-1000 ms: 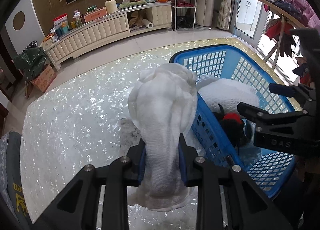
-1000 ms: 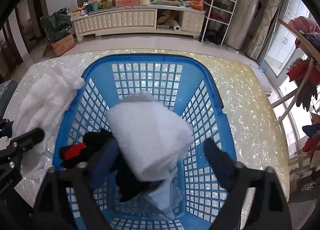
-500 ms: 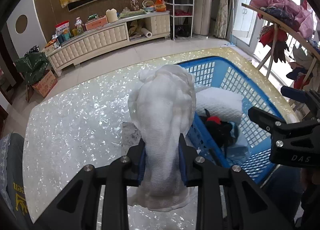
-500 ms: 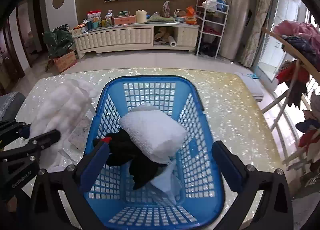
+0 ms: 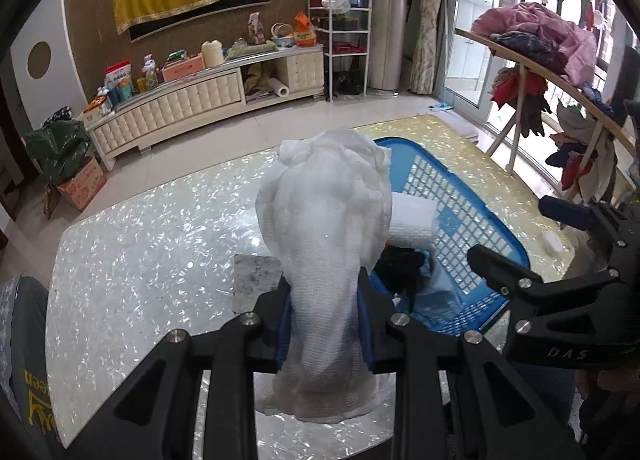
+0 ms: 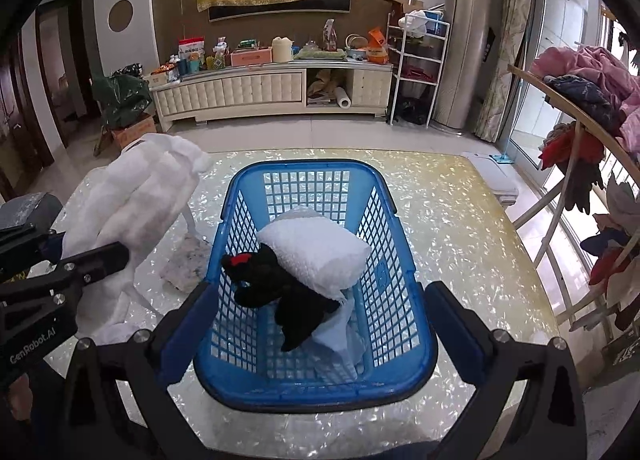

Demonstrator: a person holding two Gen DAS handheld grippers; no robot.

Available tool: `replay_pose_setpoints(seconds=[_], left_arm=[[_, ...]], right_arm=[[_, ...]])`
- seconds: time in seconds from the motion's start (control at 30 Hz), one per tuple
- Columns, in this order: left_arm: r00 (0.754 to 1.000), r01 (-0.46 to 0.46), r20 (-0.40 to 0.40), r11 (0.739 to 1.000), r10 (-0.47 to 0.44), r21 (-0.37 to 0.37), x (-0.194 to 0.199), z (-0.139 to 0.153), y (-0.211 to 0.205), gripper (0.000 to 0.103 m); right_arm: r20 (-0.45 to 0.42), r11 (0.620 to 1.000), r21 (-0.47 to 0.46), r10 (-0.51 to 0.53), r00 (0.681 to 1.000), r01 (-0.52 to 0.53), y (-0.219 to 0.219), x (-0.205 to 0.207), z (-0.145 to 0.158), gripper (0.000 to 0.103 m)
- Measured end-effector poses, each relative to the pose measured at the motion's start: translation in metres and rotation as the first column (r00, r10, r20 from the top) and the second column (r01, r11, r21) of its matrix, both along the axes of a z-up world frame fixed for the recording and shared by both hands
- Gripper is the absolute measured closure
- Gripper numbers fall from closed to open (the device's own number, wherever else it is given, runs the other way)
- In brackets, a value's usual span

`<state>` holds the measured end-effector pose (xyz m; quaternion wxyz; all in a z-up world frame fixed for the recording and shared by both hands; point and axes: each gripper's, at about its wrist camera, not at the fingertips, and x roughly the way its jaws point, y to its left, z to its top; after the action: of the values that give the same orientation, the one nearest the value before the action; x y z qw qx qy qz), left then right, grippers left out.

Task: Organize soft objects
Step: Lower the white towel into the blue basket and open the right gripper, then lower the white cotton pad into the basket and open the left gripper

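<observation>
My left gripper (image 5: 324,316) is shut on a white gauzy bundle (image 5: 326,219) that stands up between its blue pads and hangs below them, lifted off the table. In the right wrist view the same white bundle (image 6: 140,211) shows at the left, beside the blue basket (image 6: 312,384). Inside the basket lie a white pillow (image 6: 316,248), a black plush toy (image 6: 280,288) with a red spot, and a pale blue cloth (image 6: 340,336). My right gripper (image 6: 316,320) stands wide open above the basket's near end, holding nothing. In the left wrist view the right gripper (image 5: 516,236) sits at the right edge.
The basket rests on a shiny pearl-patterned table (image 6: 460,219). A grey-white flat piece (image 5: 256,280) lies on the table left of the basket. A clothes rack (image 6: 580,131) with garments stands at the right. A long low cabinet (image 6: 264,91) lines the far wall.
Both grippers have risen and drawn back, so the basket looks smaller and farther. The right gripper's jaws spread wider. The left still grips the white bundle.
</observation>
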<state>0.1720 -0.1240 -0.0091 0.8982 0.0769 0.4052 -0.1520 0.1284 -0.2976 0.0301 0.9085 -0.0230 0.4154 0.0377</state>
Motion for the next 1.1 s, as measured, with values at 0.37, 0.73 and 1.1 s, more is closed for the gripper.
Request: replay_pose_setpoints(seconds=[0.37, 0.73, 1.1], left_arm=[[0.997, 0.068, -0.026, 0.998, -0.068, 0.007, 0.0, -0.006, -0.022, 0.078], [0.987, 0.146, -0.065, 0.989, -0.145, 0.019, 0.011, -0.015, -0.054, 0.078], [0.964, 0.232, -0.127, 0.972, -0.233, -0.022, 0.019, -0.037, -0.091, 0.078]], right_arm=[[0.002, 0.999, 0.021, -0.04, 0.999, 0.04, -0.021, -0.009, -0.005, 0.0], [-0.025, 0.996, 0.038, -0.075, 0.997, 0.076, -0.041, -0.006, -0.016, 0.0], [-0.065, 0.99, 0.059, -0.122, 0.99, 0.126, -0.065, -0.012, -0.029, 0.0]])
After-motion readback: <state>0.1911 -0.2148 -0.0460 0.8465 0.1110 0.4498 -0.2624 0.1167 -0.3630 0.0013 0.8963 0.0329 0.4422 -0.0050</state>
